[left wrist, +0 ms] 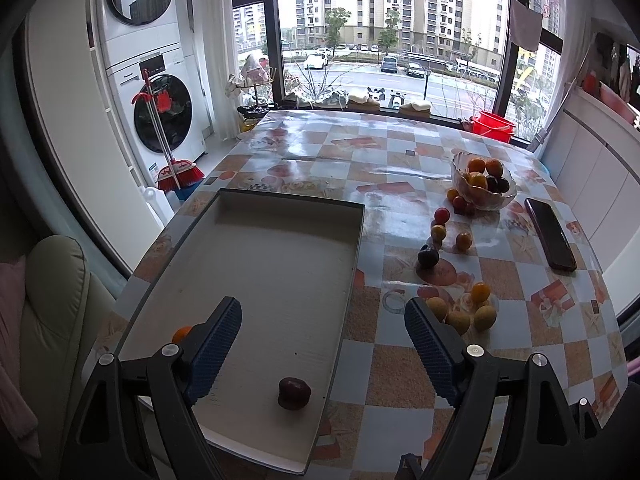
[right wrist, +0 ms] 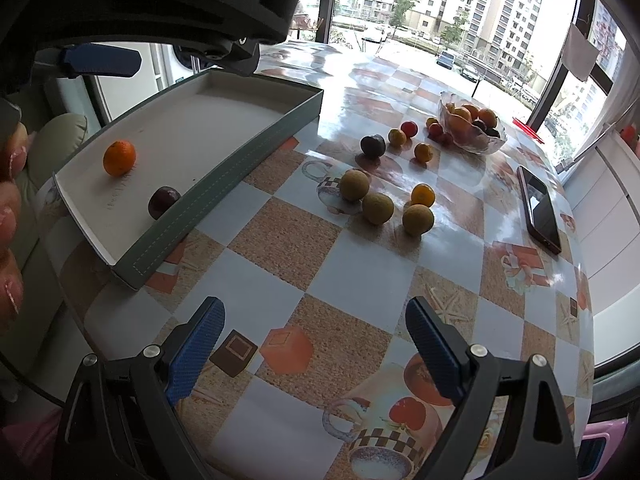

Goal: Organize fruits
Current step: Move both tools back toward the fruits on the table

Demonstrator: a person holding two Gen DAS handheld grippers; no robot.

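Both the left gripper (left wrist: 322, 336) and the right gripper (right wrist: 316, 338) hang spread wide and hold nothing. In the shallow tray (right wrist: 224, 112) lie an orange (right wrist: 119, 158) and a dark plum (right wrist: 163, 202). More fruits sit loose on the worktop (right wrist: 280, 276) near a glass bowl (right wrist: 472, 124).

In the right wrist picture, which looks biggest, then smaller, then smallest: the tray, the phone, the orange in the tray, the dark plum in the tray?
1. tray
2. phone
3. orange
4. dark plum

The orange and plum are near in size, though the tray wall hides part of the plum.
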